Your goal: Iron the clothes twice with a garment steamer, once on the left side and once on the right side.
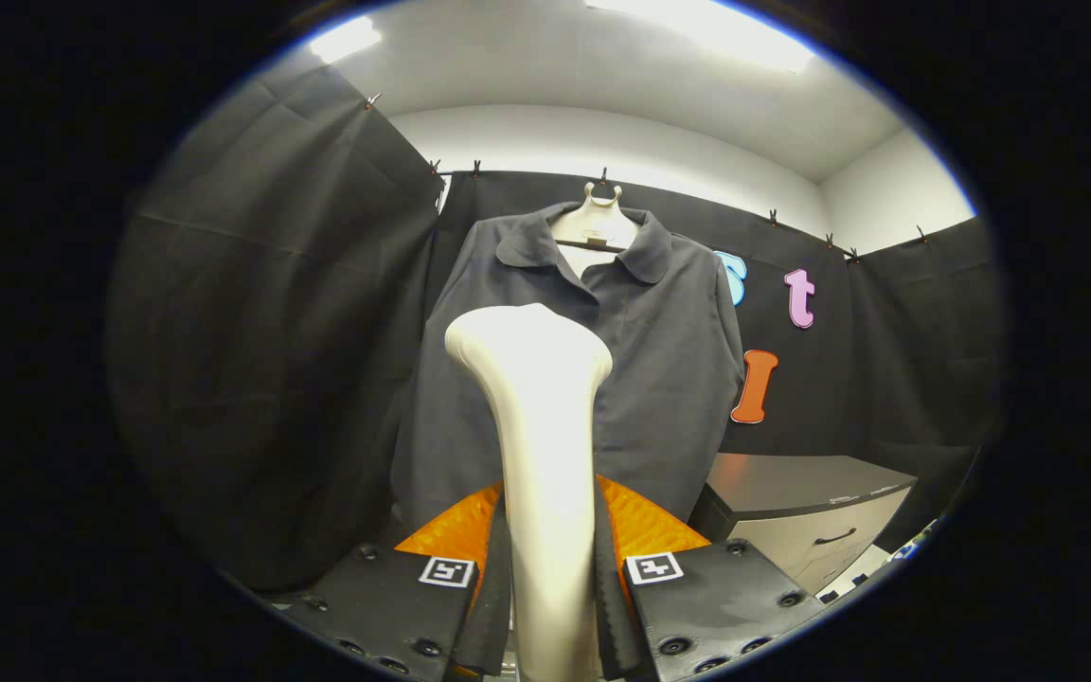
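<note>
Gripper (550,568) pinching one steamer (538,417); one shirt (669,379) beyond, seemingly untouched; one cabinet (811,516).

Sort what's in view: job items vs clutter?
Job: garment steamer, clamped between the gripper fingers; dark collared shirt hanging beyond it on a white hanger.
Lying about: drawer cabinet beside the shirt's hem.

no readable text, brand or number; square coded marker (446,571) on one finger, second marker (653,567) on other.
</note>
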The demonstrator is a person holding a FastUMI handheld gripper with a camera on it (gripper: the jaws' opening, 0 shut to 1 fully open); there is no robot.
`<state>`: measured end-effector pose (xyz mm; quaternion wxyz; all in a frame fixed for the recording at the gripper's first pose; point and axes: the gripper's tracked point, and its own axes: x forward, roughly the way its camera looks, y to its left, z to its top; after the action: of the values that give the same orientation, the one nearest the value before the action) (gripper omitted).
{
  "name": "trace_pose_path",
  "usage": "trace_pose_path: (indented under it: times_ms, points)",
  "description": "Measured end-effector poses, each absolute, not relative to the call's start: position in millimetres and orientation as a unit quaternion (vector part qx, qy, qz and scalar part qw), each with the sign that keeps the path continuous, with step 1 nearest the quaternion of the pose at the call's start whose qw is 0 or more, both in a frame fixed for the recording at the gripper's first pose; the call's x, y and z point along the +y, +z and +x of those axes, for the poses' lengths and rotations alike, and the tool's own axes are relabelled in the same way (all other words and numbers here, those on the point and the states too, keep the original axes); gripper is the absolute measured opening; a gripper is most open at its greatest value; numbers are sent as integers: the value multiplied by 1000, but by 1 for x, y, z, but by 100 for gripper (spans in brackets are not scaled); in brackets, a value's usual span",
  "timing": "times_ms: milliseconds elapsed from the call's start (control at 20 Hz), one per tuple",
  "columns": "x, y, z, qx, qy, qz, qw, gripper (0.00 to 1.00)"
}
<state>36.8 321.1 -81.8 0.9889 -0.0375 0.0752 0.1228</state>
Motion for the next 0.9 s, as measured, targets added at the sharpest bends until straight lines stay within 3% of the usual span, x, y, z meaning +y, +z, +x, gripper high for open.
trace_pose_path:
  times_ms: [900]
  points:
    - [261, -40, 35, 24, 101, -19, 994, 44]
